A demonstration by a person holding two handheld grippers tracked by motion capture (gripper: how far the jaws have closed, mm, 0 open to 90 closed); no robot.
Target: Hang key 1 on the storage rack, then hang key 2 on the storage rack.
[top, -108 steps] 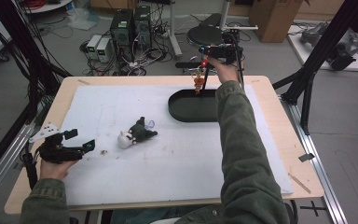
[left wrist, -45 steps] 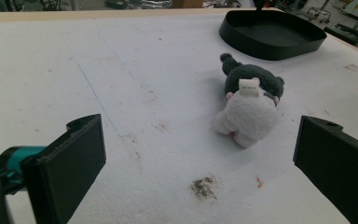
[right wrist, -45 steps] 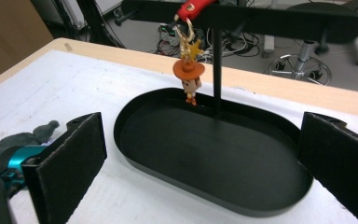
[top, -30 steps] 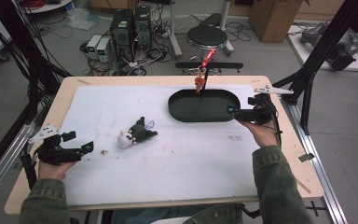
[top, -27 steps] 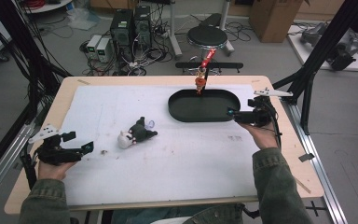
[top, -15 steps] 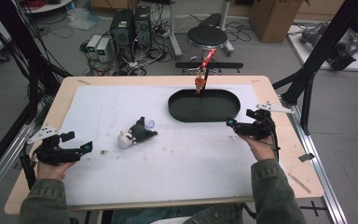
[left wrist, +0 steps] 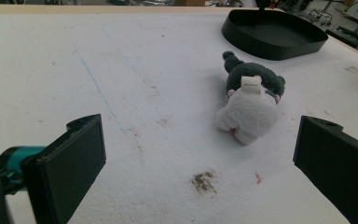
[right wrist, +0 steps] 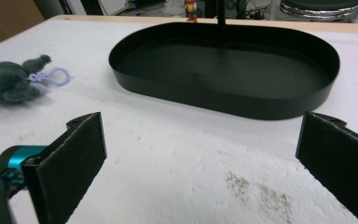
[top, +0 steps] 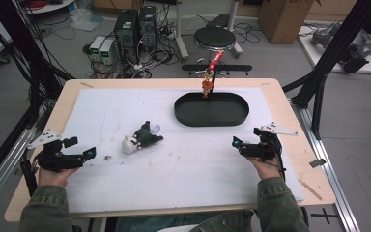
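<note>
So nearest the person's side of the wooden bench with the white foam sheet on top (top: 183, 188) you've got both hands, 1 on each side. The left claw (top: 88, 153) sits low near the left edge of the sheet, pointing toward the middle, and its 2 black jaws are spread wide apart with nothing between them. In the left gripper view there's just bare white foam between the jaws, plus a small brown smudge (left wrist: 204, 181) on the sheet a bit ahead of them.

The right claw (top: 235, 143) is over on the right side of the sheet, also pointing inward, jaws wide apart too and gripping nothing. It's near the tray's front wall but not touching it.

A bit further in, between the 2 claws and closer to the left one, lies the small grey and white plush toy (top: 141, 138). It's on its side on the foam, well apart from both claws. From the left gripper view its white end with a little white tag faces the claw, and the grey part points away toward the tray. The right gripper view shows a pale purple plastic clip loop (right wrist: 54, 75) on it.

Beyond that is the black oval plastic tray (top: 211, 119), resting flat on the sheet. At the tray's far rim stands a thin black post with a small red and orange figure (top: 206, 85) on it.
</note>
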